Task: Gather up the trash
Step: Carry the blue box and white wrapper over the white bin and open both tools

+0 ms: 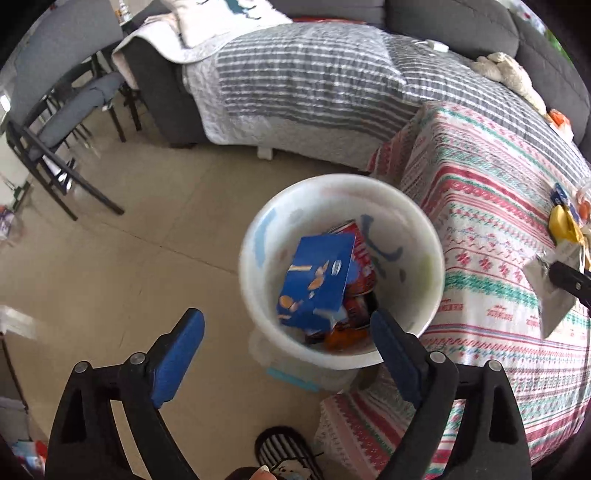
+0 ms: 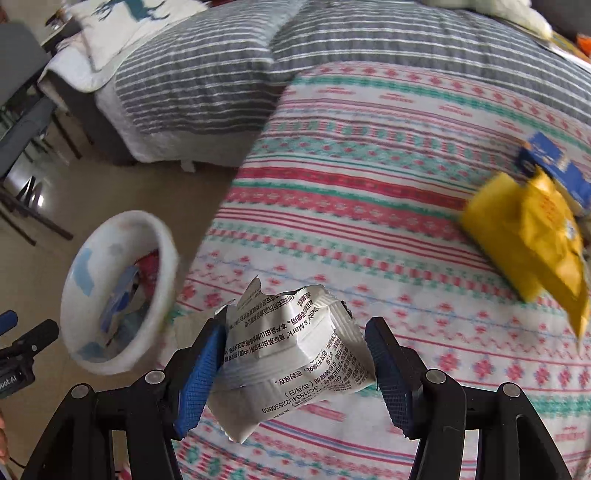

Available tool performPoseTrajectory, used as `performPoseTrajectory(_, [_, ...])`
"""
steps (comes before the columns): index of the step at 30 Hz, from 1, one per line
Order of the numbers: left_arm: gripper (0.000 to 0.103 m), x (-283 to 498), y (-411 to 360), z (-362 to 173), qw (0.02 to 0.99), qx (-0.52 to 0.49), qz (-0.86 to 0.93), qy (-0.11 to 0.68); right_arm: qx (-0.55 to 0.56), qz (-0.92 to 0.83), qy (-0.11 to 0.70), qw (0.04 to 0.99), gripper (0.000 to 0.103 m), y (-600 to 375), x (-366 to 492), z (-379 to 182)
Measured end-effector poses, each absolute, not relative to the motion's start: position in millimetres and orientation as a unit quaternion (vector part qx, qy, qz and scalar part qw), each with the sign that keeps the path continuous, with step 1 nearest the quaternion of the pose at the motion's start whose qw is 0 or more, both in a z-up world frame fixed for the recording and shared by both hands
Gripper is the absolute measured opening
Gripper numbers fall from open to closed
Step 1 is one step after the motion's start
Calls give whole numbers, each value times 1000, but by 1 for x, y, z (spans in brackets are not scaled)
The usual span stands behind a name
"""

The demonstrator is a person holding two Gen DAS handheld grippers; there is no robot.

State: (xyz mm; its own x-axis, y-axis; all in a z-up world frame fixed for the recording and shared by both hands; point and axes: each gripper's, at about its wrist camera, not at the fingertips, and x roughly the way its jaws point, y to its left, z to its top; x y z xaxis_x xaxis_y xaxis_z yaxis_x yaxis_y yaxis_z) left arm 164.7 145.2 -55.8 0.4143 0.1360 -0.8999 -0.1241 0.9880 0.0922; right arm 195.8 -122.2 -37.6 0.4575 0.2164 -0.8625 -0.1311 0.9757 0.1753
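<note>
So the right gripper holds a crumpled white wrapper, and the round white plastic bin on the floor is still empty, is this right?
Not quite. The round white plastic bin on the floor is not empty: the left wrist view shows a blue cardboard box and red packaging in it. The rest stands: the right gripper does hold the crumpled white wrapper.

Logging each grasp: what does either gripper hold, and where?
Right gripper pinches the crumpled white wrapper across its middle; left gripper holds nothing.

Grey striped quilt [image 1: 303, 74] on sofa [image 1: 461, 26]; chair [image 1: 66, 110] left.
</note>
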Motion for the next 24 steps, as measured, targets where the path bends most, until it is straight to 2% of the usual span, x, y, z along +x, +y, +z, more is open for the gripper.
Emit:
performPoseTrajectory(9, [94,160,172,-60,835,-7,91,543,33,144,522,840,68,-40,228,-59])
performPoseTrajectory(16, [94,155,185,-59,835,-18,88,543,37,143,522,840,70,-18,240,-69])
performPoseTrajectory(19, [94,153,187,-58,835,-20,88,542,54,154,515,842,74,-17,241,-68])
performPoseTrajectory(22, [94,153,190,-57,836,-24,88,542,83,178,507,839,85,-22,240,-63])
performPoseTrajectory(24, [94,152,190,-56,837,-24,88,540,81,179,503,842,86,-23,236,-58])
